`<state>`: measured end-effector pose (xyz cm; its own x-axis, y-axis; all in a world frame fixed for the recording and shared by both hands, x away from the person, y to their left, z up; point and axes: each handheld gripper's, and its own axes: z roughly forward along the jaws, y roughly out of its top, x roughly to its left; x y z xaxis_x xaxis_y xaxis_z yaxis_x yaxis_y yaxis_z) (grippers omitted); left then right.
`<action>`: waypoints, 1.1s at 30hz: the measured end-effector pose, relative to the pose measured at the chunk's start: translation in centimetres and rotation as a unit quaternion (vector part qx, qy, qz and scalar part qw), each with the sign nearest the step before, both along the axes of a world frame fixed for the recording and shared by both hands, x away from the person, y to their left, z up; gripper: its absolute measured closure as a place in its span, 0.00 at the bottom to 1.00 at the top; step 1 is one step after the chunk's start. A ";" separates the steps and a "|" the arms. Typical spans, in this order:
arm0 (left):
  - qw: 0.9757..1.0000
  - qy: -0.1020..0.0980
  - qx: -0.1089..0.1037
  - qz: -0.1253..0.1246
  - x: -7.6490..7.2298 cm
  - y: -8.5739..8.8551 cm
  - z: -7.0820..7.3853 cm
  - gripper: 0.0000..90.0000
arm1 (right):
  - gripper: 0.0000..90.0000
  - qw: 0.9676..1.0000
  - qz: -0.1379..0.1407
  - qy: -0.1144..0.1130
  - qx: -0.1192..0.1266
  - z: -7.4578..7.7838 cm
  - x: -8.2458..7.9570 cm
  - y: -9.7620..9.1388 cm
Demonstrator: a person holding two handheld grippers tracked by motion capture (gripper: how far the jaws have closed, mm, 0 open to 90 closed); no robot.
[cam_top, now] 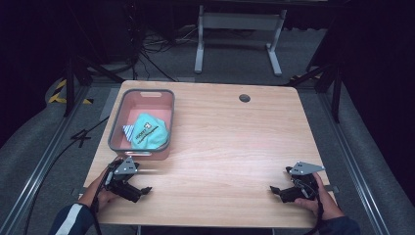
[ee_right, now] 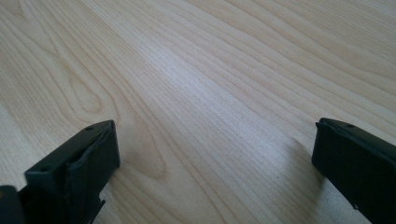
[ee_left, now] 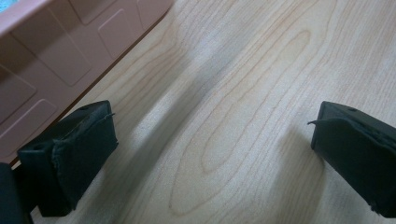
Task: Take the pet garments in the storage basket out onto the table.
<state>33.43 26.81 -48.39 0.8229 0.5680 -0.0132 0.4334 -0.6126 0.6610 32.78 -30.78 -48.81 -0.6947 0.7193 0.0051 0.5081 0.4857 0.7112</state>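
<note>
A pink bin (cam_top: pixel 142 100) stands at the table's left, holding a teal pouch (cam_top: pixel 150 131) and a small striped item (cam_top: pixel 128 131). My left gripper (cam_top: pixel 145 190) rests on the wood just in front of the bin, open, with nothing between its jaws. In the left gripper view, the left gripper (ee_left: pixel 210 135) has its jaws spread wide over bare wood, and the bin's outer wall (ee_left: pixel 56 60) lies close at the upper left. My right gripper (cam_top: pixel 275 191) lies near the front right corner, open and empty; the right gripper (ee_right: pixel 215 149) faces bare wood grain.
The wooden table (cam_top: pixel 235 142) has a round cable hole (cam_top: pixel 244 98) near its far edge. Beyond it stand a white frame (cam_top: pixel 240 29) and cables on grey floor. Rails run along both sides of the table.
</note>
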 end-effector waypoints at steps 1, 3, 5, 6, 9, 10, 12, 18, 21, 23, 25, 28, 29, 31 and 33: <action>1.000 0.000 0.000 0.001 0.0 0.0 0.0 0.00 | 0.01 1.000 0.000 0.000 0.000 0.0 0.0 0.0; 1.000 0.000 0.000 0.003 -0.1 0.0 0.0 0.00 | 0.01 1.000 0.000 0.000 0.000 0.0 0.0 0.0; 1.000 -0.002 0.004 -0.005 -0.1 0.2 0.1 0.00 | 0.01 1.000 0.000 0.000 0.000 0.0 0.0 0.0; 1.000 0.002 -0.002 0.000 -0.2 0.2 0.0 0.00 | 0.01 1.000 0.000 0.000 0.000 0.0 0.0 0.0; 1.000 0.002 -0.003 0.006 -0.4 0.3 0.0 0.00 | 0.01 1.000 0.001 0.000 0.000 0.0 0.0 0.0; 1.000 0.002 -0.001 0.008 -0.4 0.4 0.0 0.00 | 0.01 1.000 0.001 0.001 0.000 0.0 0.0 0.0; 1.000 0.002 -0.001 0.011 -0.5 0.5 0.0 0.00 | 0.01 1.000 0.001 0.000 -0.001 0.0 0.1 0.1; 1.000 0.015 0.018 0.008 -0.5 0.7 0.4 0.00 | 0.01 1.000 0.000 0.000 -0.001 0.0 0.1 0.1; 1.000 0.019 0.017 0.009 -0.5 0.8 0.6 0.08 | 0.01 1.000 0.000 0.000 -0.001 0.0 0.1 0.1; 1.000 0.017 0.018 0.001 -0.6 1.0 1.0 0.14 | 0.01 1.000 0.000 0.000 -0.001 0.0 0.1 0.1; 1.000 0.021 0.023 0.001 -0.7 1.1 1.3 0.22 | 0.01 1.000 0.000 0.000 -0.001 0.0 0.1 0.1; 1.000 0.020 0.023 0.006 -0.9 1.3 1.8 0.21 | 0.01 1.000 0.000 0.000 -0.001 0.0 0.1 0.1; 1.000 0.019 0.022 0.007 -1.0 1.3 2.0 0.22 | 0.01 1.000 0.000 0.000 -0.001 0.0 0.1 0.1; 1.000 0.014 0.022 0.007 -1.1 1.4 2.3 0.23 | 0.01 1.000 0.000 0.000 -0.001 0.0 0.1 0.1; 1.000 0.013 0.022 0.009 -1.3 1.6 2.9 0.24 | 0.01 1.000 0.000 0.000 -0.001 0.0 0.1 0.1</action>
<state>32.13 28.38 -45.51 0.8121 0.5835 -0.0093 0.4620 -0.6330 0.6212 32.85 -30.71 -48.82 -0.6946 0.7194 0.0036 0.5082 0.4871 0.7103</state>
